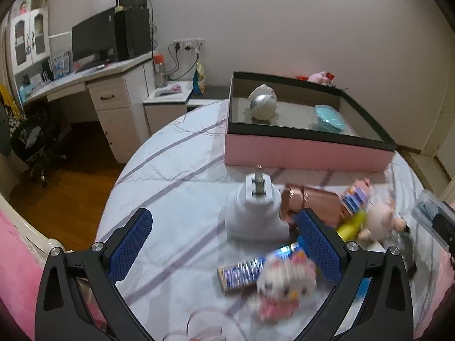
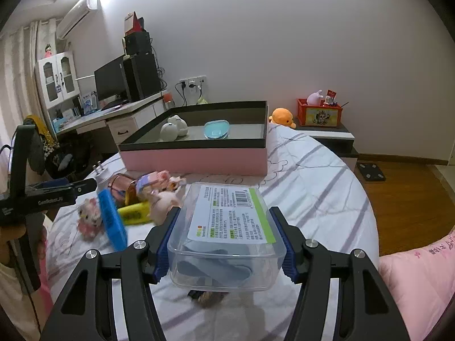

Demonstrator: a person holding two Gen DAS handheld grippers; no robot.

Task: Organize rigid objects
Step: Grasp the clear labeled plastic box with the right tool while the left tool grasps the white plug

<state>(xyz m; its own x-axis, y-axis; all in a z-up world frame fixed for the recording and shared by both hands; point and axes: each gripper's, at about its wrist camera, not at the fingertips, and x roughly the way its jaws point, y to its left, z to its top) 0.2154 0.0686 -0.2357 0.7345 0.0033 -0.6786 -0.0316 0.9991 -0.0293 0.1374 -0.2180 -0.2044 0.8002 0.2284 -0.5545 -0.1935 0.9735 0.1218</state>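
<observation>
My right gripper (image 2: 224,213) is shut on a clear plastic container (image 2: 227,244) with a white and green label, and holds it just above the striped bedsheet. My left gripper (image 1: 224,216) hangs open over a clutter on the bed, with nothing between its blue pads (image 1: 130,244). In that clutter lie a white plug adapter (image 1: 256,213), a blue snack bar (image 1: 241,270), a white cat brick figure (image 1: 284,281), a rose-gold pouch (image 1: 315,201), a yellow object (image 1: 351,224) and a pink plush (image 1: 381,216). Beyond them stands a pink box (image 1: 310,153) with a black rim. It holds a white round toy (image 1: 263,102) and a teal dish (image 1: 330,118).
The round bed drops to a wooden floor (image 2: 412,199) on both sides. A desk with a monitor (image 1: 93,34) stands at the left, and a nightstand with an orange crate (image 2: 318,113) at the back right. A pink pillow (image 2: 421,278) lies near right. A dark object (image 2: 207,297) lies under the container.
</observation>
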